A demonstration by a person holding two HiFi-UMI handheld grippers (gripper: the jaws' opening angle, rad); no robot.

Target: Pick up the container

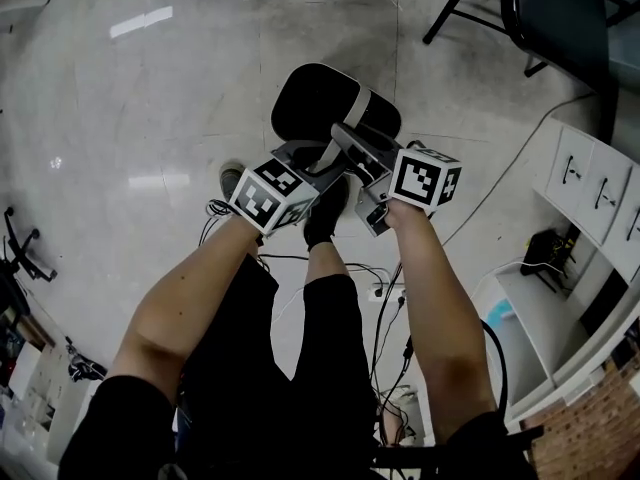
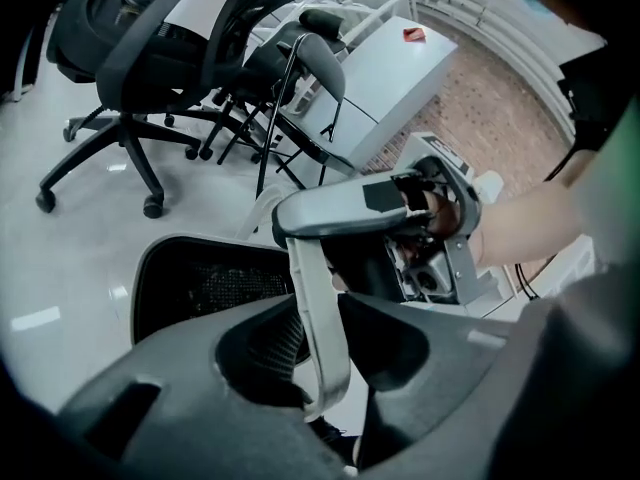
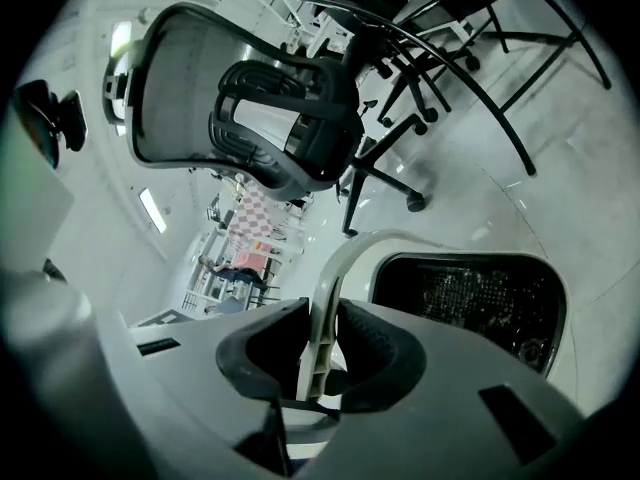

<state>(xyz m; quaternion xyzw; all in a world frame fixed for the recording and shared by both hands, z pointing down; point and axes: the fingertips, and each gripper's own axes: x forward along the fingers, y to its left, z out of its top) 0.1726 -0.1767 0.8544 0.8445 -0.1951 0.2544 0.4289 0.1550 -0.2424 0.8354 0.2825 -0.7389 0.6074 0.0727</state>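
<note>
The container (image 1: 310, 103) is a black mesh bin with a pale grey rim and a grey strap handle (image 1: 350, 140), held over the shiny floor in front of me. Both grippers meet at that handle. My left gripper (image 1: 325, 168) has the strap (image 2: 318, 318) standing between its dark jaws, which close against it. My right gripper (image 1: 362, 158) clamps the same strap (image 3: 322, 338) with both pads pressing on it. The left gripper view shows the right gripper (image 2: 395, 206) on the handle's top bend. Mesh of the bin (image 2: 215, 288) (image 3: 470, 293) shows behind the jaws.
Black office chairs (image 2: 130, 58) (image 3: 270, 108) stand on the floor beyond the bin. A dark chair (image 1: 555, 18) is at the upper right, white cabinets (image 1: 595, 193) along the right. Cables (image 1: 385, 298) trail on the floor by my legs and shoe (image 1: 322, 223).
</note>
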